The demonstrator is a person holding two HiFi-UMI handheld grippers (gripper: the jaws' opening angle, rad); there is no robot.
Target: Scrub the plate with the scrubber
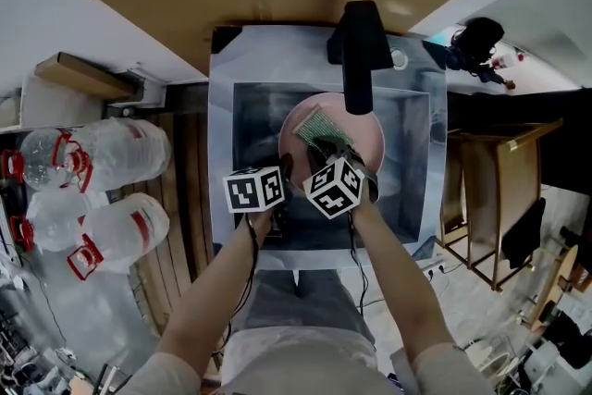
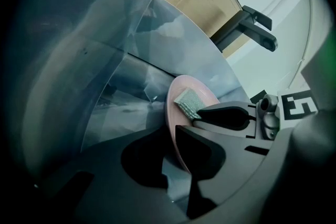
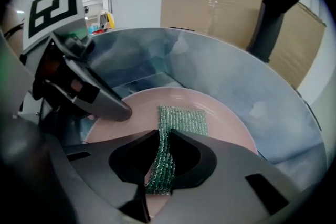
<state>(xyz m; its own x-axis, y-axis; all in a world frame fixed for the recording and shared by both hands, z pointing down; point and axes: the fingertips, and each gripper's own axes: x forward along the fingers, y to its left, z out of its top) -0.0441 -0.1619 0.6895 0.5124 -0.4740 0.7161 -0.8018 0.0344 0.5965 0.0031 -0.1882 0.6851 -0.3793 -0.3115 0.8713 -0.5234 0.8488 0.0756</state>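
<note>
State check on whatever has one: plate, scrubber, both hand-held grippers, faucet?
Pink round plate: in the steel sink, rim clamped.
Green mesh scrubber: pinched, lying on the plate's face.
Left hand-held gripper: shut on the plate's rim.
Right hand-held gripper: shut on the scrubber.
Black faucet: no water visibly running.

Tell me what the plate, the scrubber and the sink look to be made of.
The plate: smooth pink, soft sheen, likely glazed ceramic, possibly melamine. The scrubber: green woven mesh with glinting threads, probably plastic-and-foil fibre. The sink: brushed stainless steel, grey with blurred reflections.
</note>
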